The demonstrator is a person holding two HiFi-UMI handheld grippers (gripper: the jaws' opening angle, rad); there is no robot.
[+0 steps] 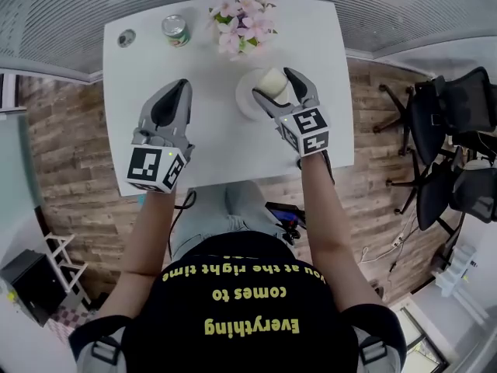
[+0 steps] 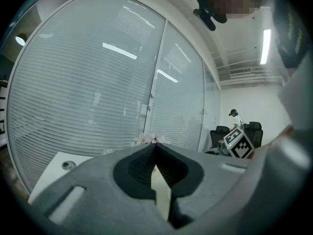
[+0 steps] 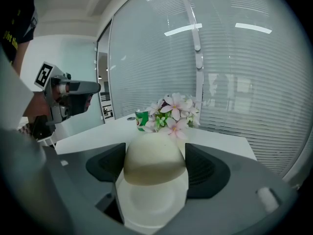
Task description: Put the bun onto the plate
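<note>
Right gripper view — smooth, pale, domed bun (image 3: 155,160) gripped over the plate (image 3: 151,207).

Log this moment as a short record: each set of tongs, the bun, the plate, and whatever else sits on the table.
left tongs: shut, empty, over the white table
right tongs: shut on the bun
bun: pale, domed, directly over the plate; contact with it cannot be told
plate: white, on the table beside the flowers
other items: green can, small round object, both at the far edge
task status: bun not yet released
</note>
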